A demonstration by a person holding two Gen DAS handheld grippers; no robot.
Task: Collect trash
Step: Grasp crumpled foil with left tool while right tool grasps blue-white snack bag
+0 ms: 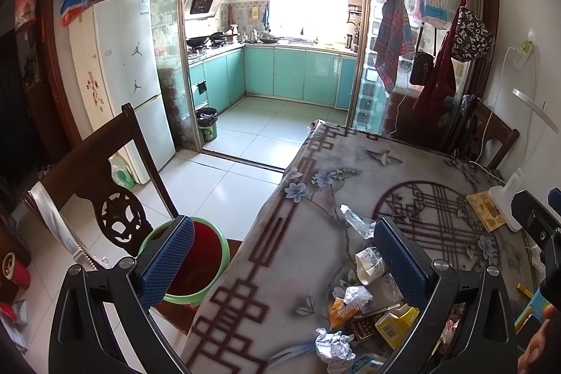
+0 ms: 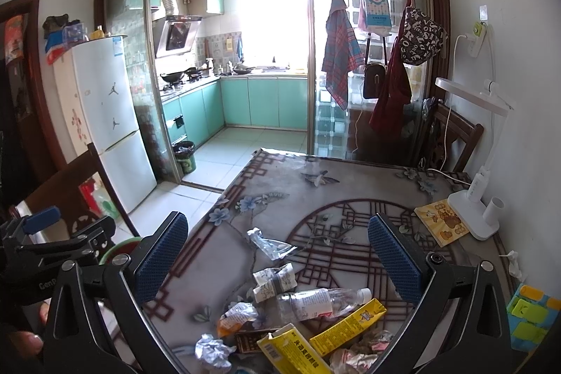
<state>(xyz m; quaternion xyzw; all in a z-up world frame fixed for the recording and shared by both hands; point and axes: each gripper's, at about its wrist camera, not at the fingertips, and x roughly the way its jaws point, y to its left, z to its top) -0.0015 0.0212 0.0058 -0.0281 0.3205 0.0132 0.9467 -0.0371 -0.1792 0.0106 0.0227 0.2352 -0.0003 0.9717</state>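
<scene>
Left wrist view. The left gripper (image 1: 284, 265) is held with its jaws wide apart and nothing between them. The trash pile (image 1: 364, 318) is found low and slightly right of the gripper's centre line, on the table (image 1: 315, 160). Listed in it: a crumpled paper ball (image 1: 333, 344) nearest below, a yellow carton (image 1: 396, 325) toward the right finger, a crushed paper cup (image 1: 370, 263) just inside that finger, and a clear wrapper (image 1: 357, 221) farther ahead. The green-rimmed bin (image 1: 189, 263) is seen on the floor behind the left finger, off the table's left edge, with a wooden chair (image 1: 105, 195) beside it. The table edge runs diagonally between bin and pile. This gripper is judged the nearer one to the bin.

Right wrist view. The right gripper (image 2: 277, 262) is likewise held open and empty. The pile lies directly ahead and below, between the fingers. A plastic bottle (image 2: 322, 302) is laid with its long axis roughly crosswise to the fingers, cap toward the right. A long yellow box (image 2: 347, 326) lies slanted just beneath it. Bare tabletop is left ahead of the pile; a desk lamp (image 2: 473, 216) and a booklet (image 2: 441, 221) stand well apart to the right. The left gripper (image 2: 52, 240) is seen at far left, above the bin's rim. This gripper is judged the nearer one to the bottle.
</scene>
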